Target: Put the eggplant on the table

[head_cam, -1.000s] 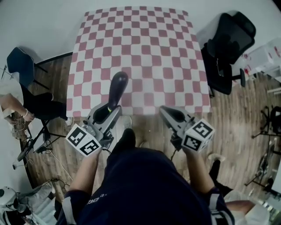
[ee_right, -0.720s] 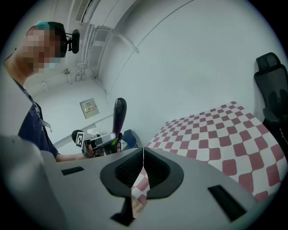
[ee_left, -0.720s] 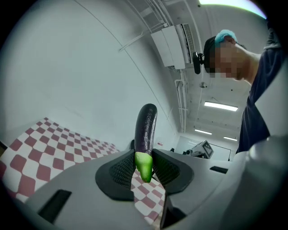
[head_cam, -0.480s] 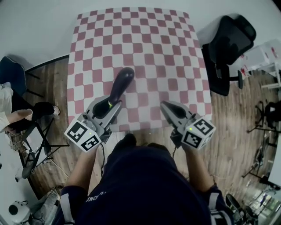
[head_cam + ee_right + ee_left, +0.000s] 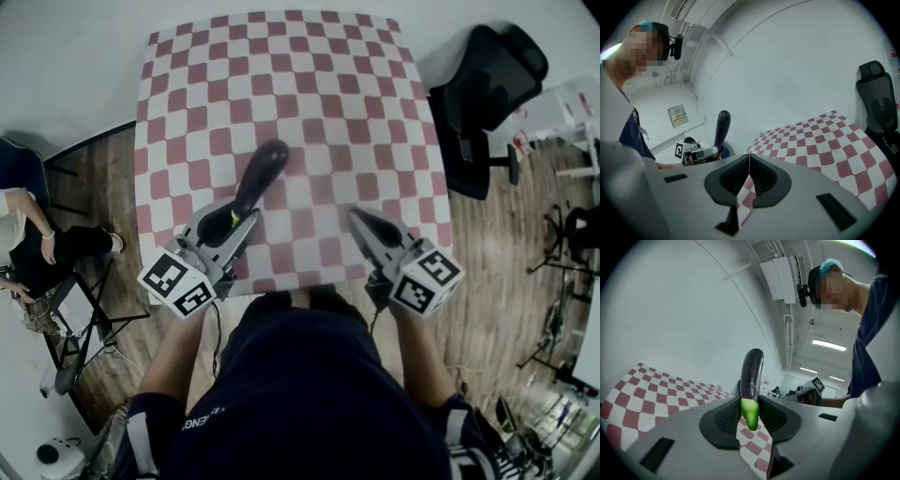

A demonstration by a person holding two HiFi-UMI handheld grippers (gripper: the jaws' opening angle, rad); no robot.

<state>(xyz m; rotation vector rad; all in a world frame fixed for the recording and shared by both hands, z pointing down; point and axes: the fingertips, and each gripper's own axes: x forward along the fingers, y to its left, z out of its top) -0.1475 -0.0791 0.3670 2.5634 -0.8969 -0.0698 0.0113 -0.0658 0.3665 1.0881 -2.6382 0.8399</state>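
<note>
My left gripper (image 5: 240, 218) is shut on the green stem end of a dark purple eggplant (image 5: 260, 174), which sticks out past the jaws over the near part of the red-and-white checkered table (image 5: 281, 84). In the left gripper view the eggplant (image 5: 752, 376) stands up between the two pads, its green stem (image 5: 750, 413) pinched at the bottom. My right gripper (image 5: 361, 221) hangs over the table's near right part, its jaws together with nothing between them (image 5: 748, 161). From the right gripper view the eggplant (image 5: 722, 126) shows at the left.
A black office chair (image 5: 487, 94) stands right of the table. At the left sits a person on a dark chair (image 5: 37, 248) beside a stand. Wooden floor surrounds the table, and a white wall lies beyond its far edge.
Both grippers have moved forward over the table's near edge, the left one carrying the eggplant with it. The grip on the eggplant is the same.
</note>
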